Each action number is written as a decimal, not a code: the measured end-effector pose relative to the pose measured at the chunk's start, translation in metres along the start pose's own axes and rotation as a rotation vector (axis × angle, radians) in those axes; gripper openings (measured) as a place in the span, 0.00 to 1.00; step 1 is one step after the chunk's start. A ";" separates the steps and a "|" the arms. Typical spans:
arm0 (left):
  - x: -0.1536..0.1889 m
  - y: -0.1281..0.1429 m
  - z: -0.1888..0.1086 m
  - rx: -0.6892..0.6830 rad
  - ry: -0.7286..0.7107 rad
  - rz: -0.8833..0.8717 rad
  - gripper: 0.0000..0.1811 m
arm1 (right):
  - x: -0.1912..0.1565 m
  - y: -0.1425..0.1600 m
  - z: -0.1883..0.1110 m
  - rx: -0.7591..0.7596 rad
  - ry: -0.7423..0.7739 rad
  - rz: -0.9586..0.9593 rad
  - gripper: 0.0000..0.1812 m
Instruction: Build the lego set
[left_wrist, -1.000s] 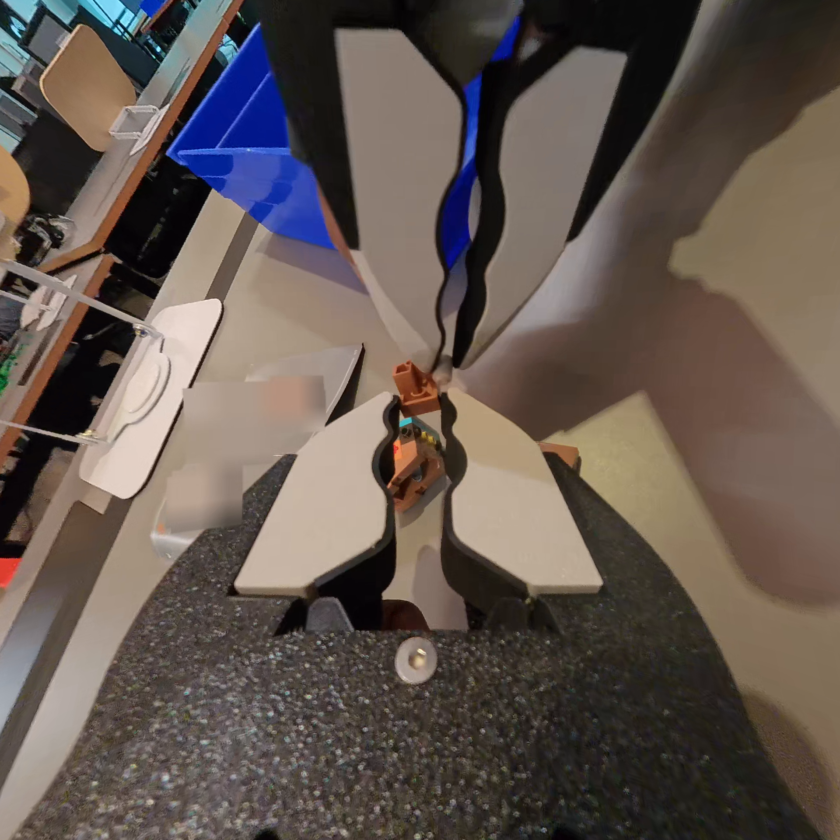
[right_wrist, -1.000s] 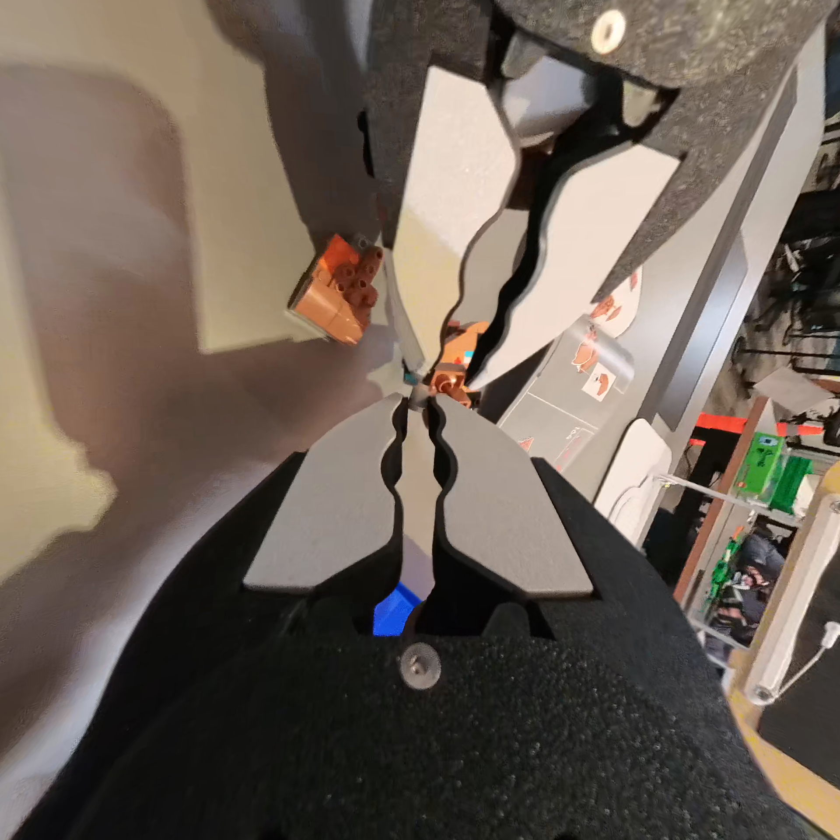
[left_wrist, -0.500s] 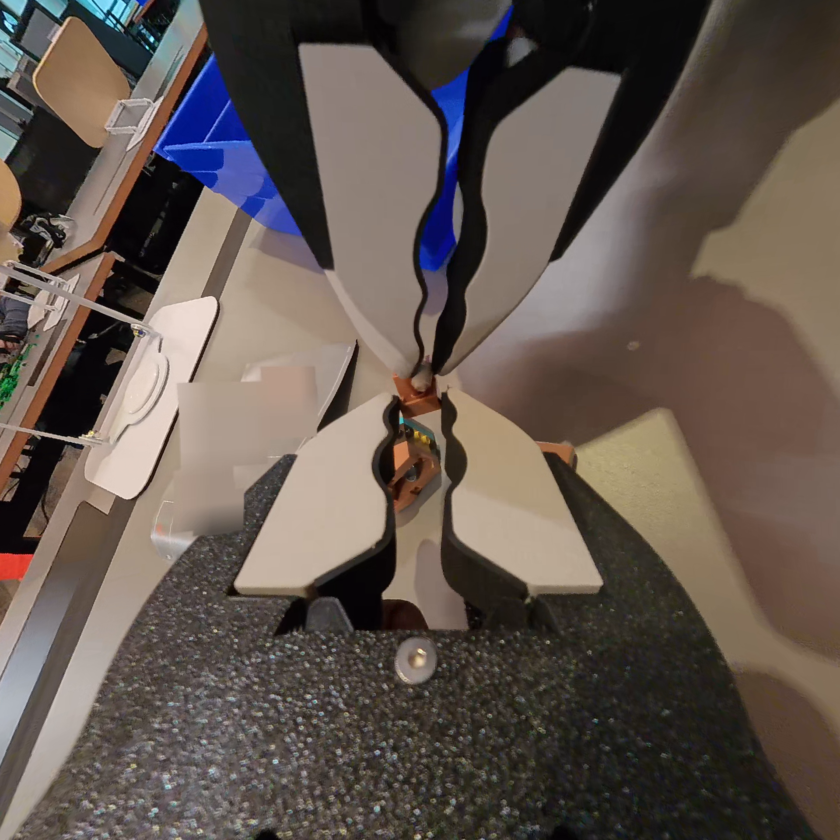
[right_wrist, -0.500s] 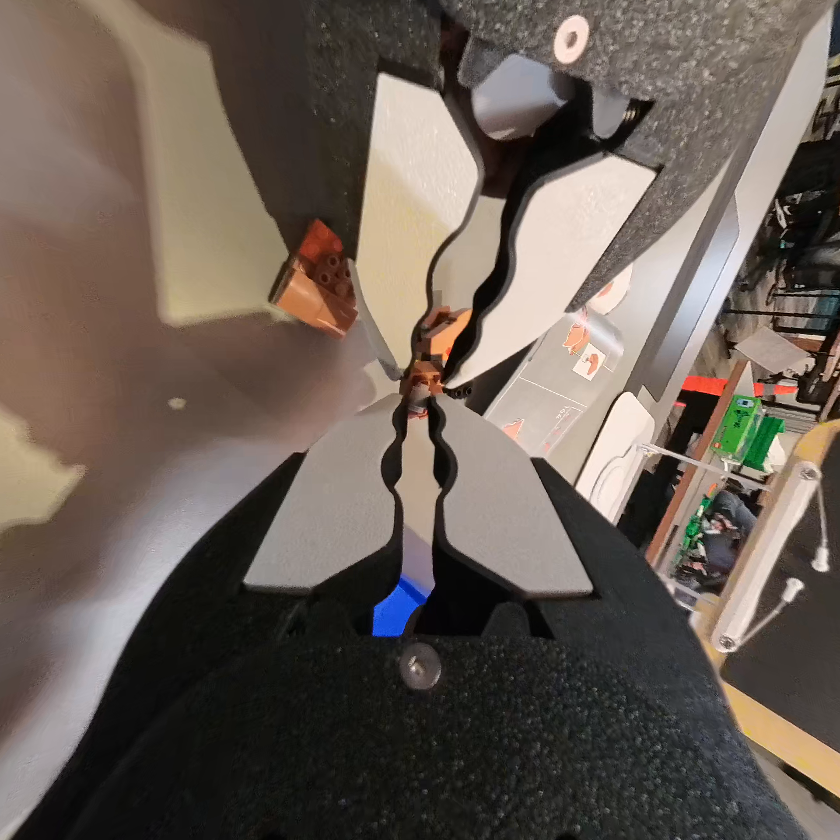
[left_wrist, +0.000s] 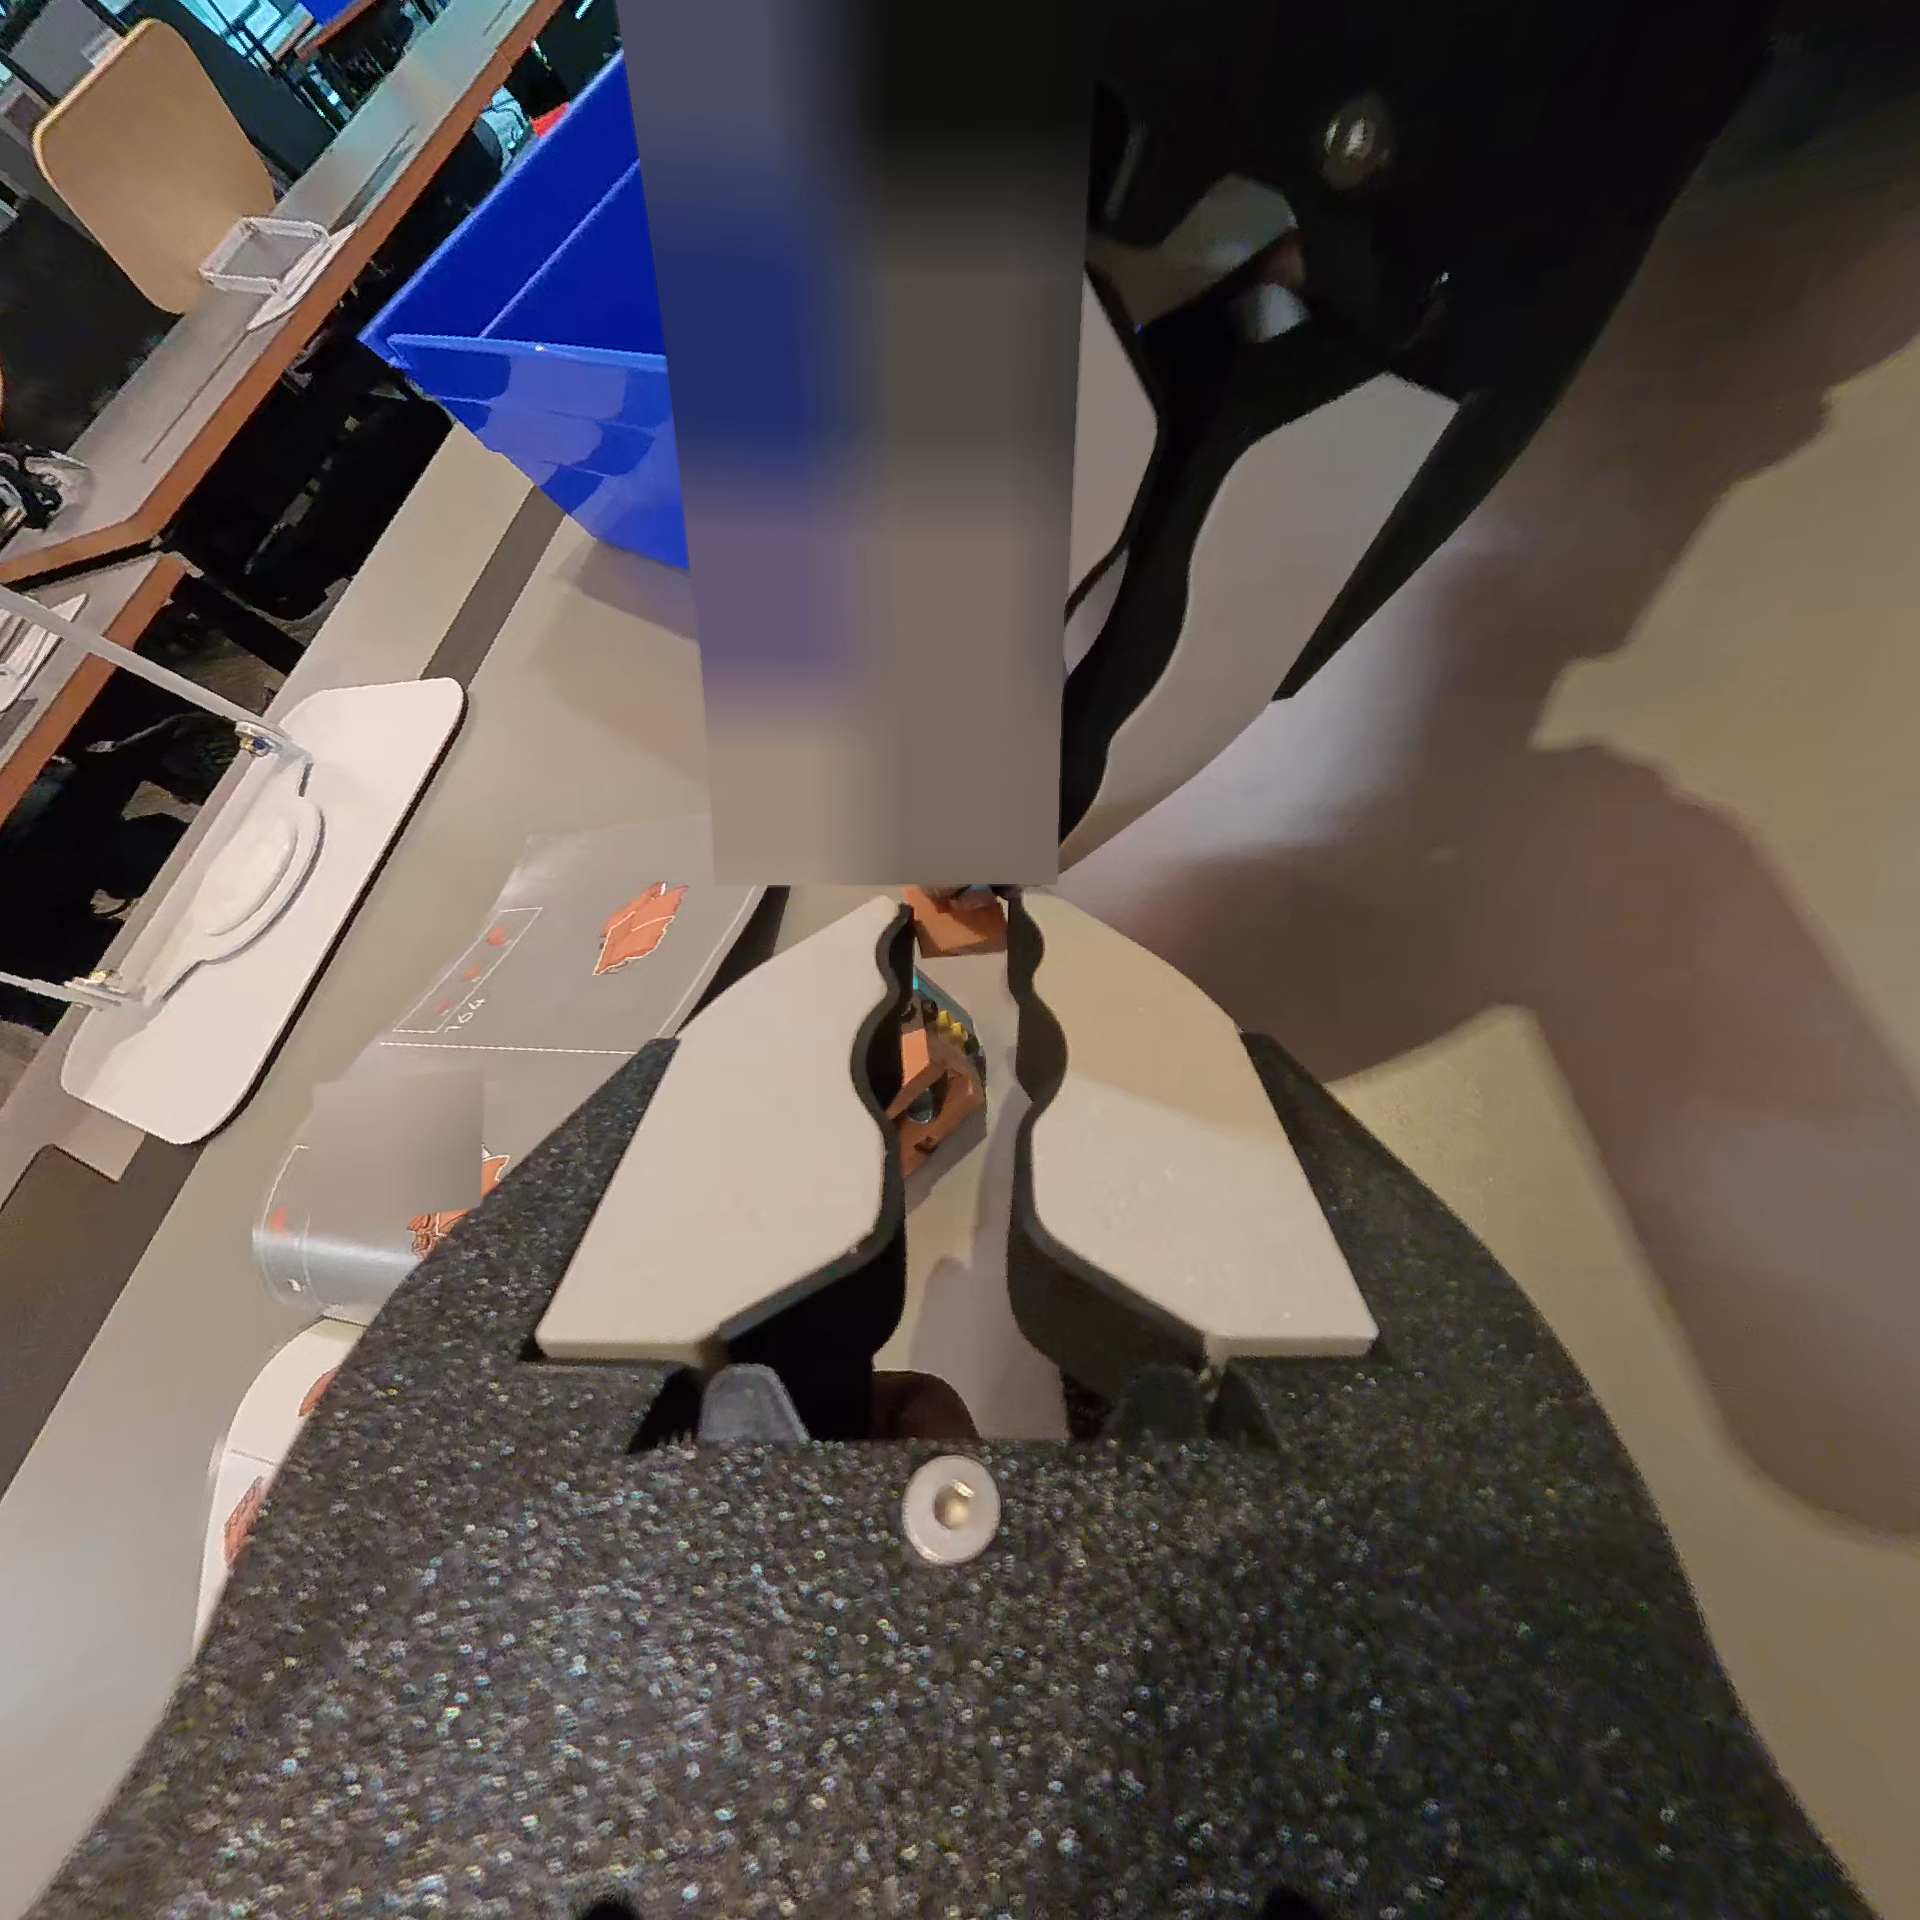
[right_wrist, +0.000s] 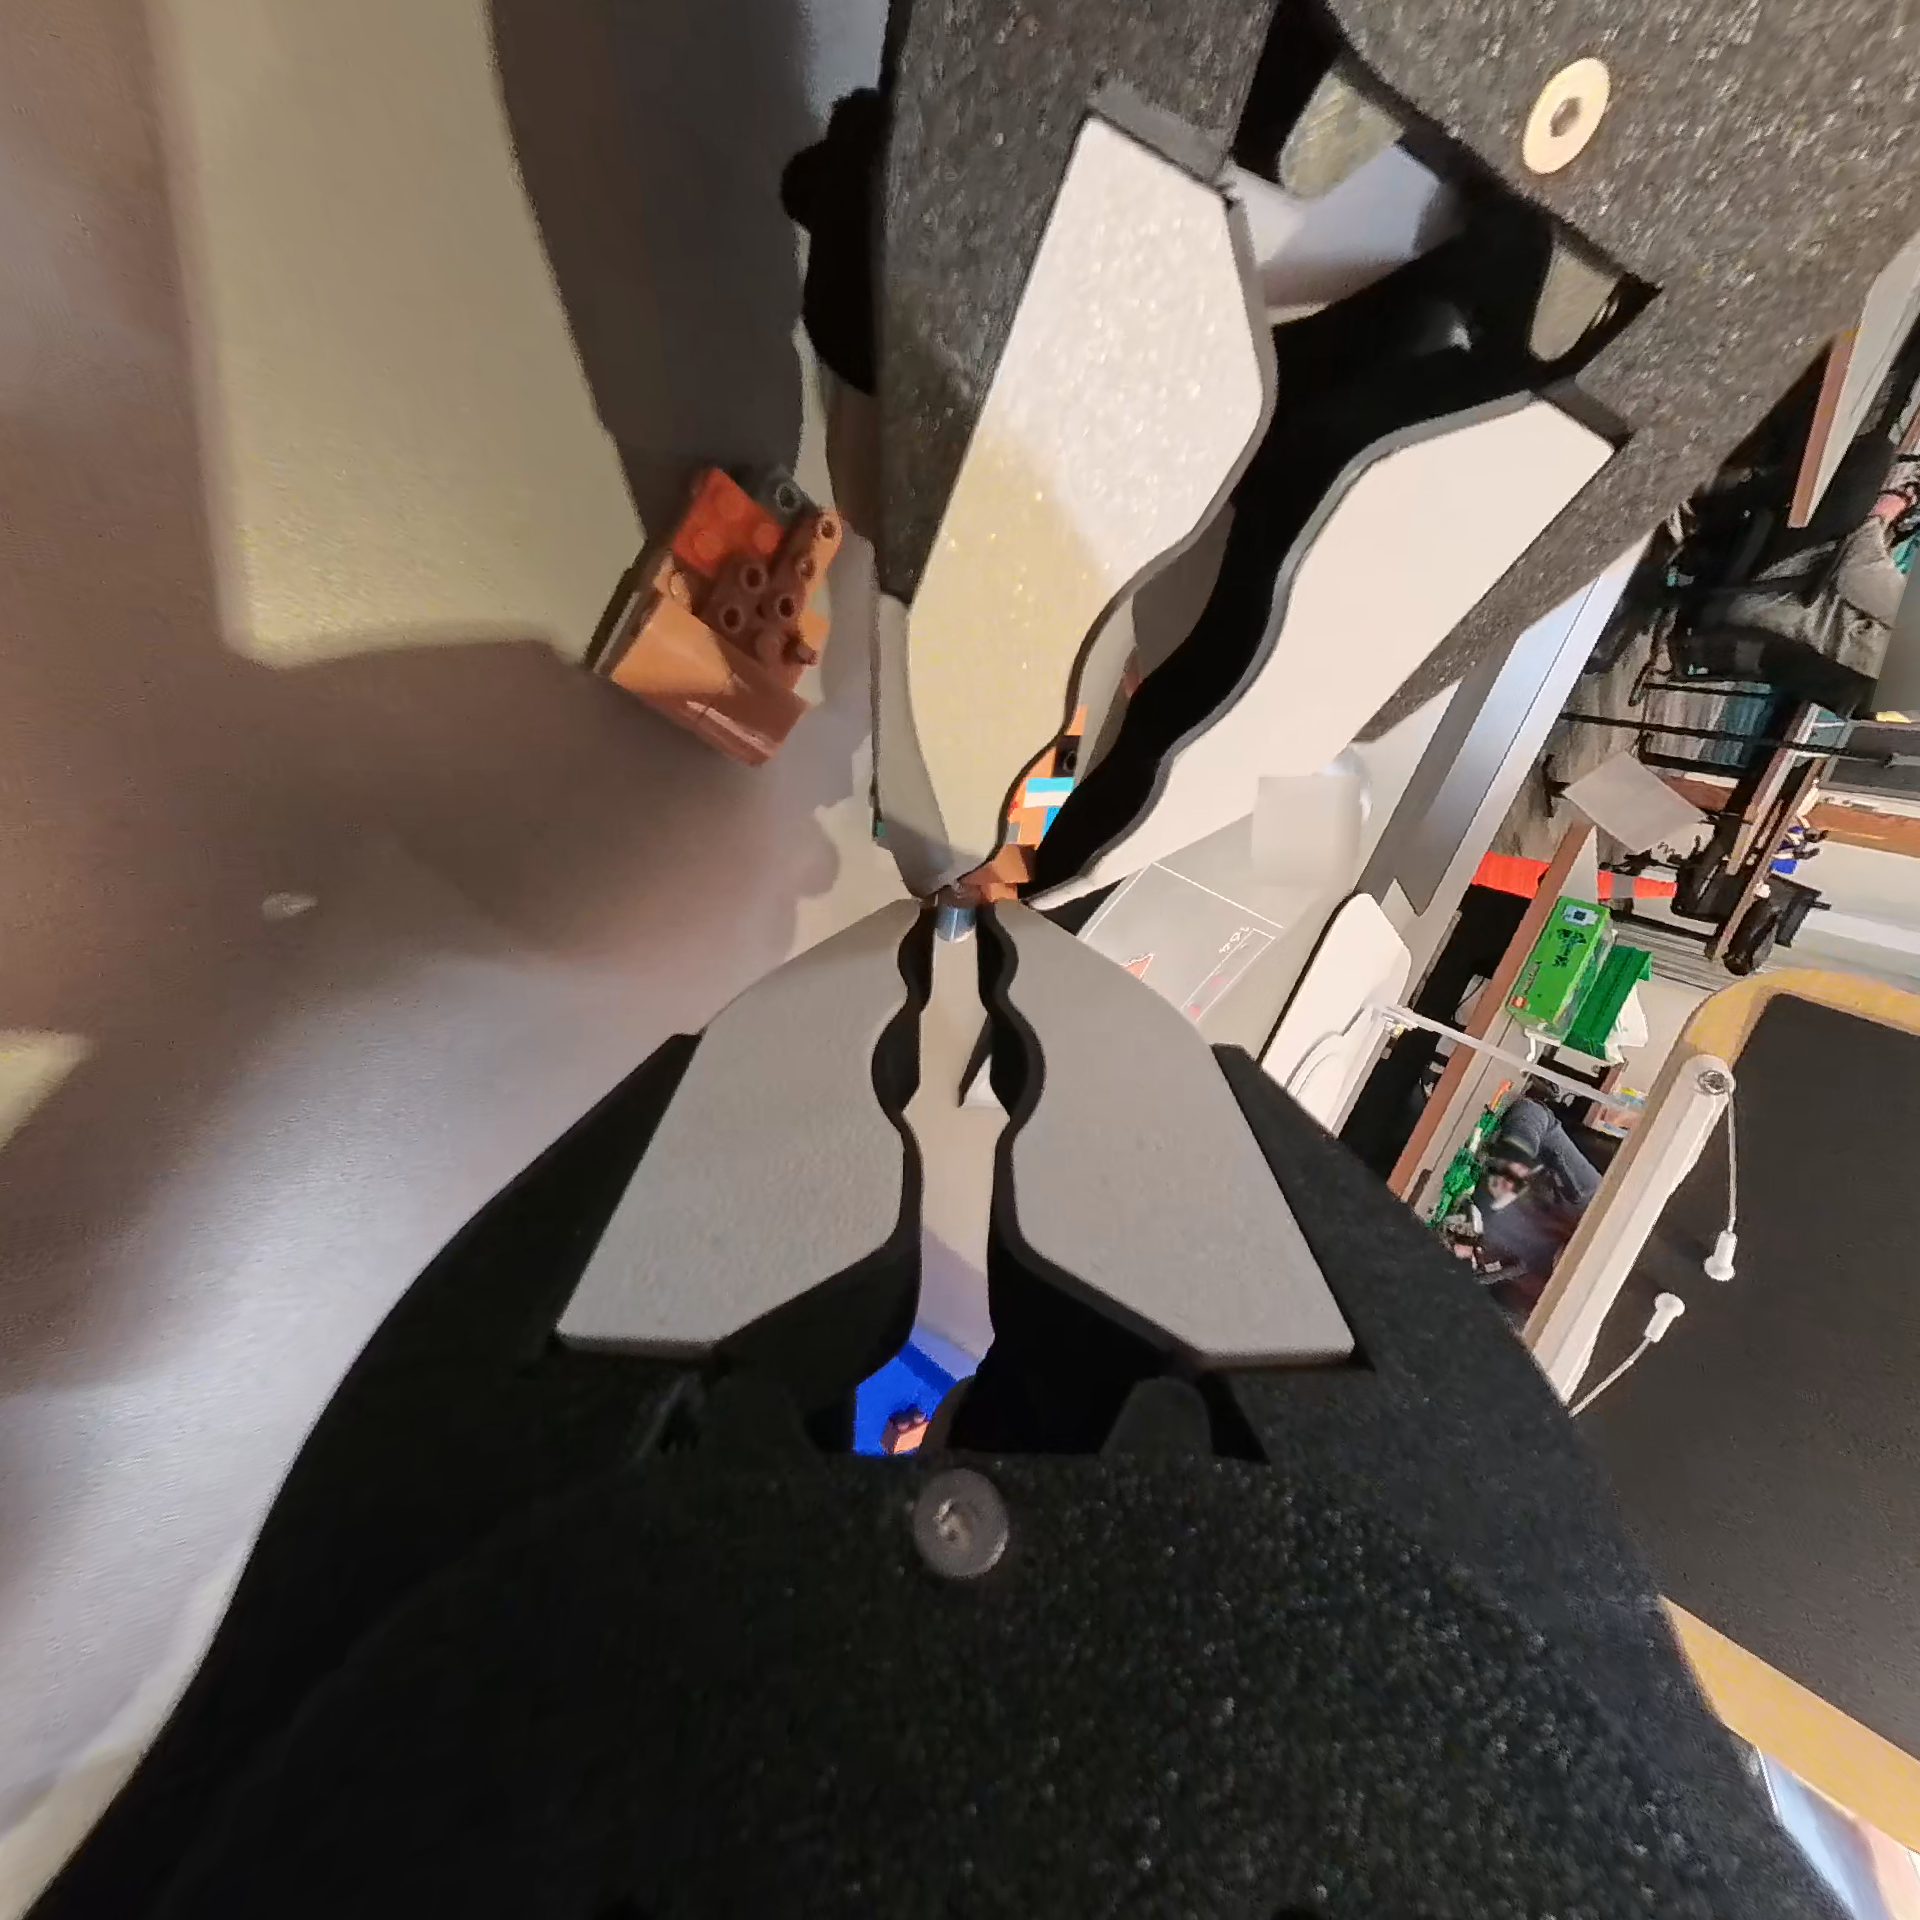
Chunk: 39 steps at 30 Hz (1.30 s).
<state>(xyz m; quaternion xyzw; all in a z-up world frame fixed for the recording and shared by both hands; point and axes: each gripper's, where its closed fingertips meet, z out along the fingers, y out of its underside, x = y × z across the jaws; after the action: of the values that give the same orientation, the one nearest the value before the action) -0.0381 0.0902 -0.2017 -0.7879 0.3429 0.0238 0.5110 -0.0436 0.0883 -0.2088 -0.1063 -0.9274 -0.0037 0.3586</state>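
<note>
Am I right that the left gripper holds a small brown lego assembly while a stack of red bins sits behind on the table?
Not quite: the stacked bins are blue, not red, as the left wrist view shows. The rest holds: the left gripper holds a small brown lego assembly between its fingers, and the bins sit behind on the table.

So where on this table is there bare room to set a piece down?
Bare table spreads right of the left gripper, beyond the loose brown lego block; only shadows there. Crowded: its left side, with instruction booklet, white stand base and blue bin, and the middle, where the right gripper meets it tip to tip.
</note>
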 end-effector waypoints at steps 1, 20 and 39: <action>0.000 -0.001 0.000 0.006 0.001 -0.005 0.09 | 0.001 0.000 -0.001 0.005 0.004 -0.001 0.04; -0.005 -0.008 -0.005 0.065 0.017 -0.063 0.09 | 0.008 -0.004 -0.010 0.066 0.031 0.012 0.04; -0.004 -0.007 -0.005 0.065 0.027 -0.074 0.09 | 0.008 -0.006 -0.011 0.094 0.026 0.008 0.04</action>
<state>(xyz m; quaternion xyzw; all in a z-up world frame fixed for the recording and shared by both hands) -0.0387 0.0902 -0.1925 -0.7833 0.3210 -0.0170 0.5322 -0.0435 0.0832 -0.1949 -0.0931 -0.9214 0.0400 0.3751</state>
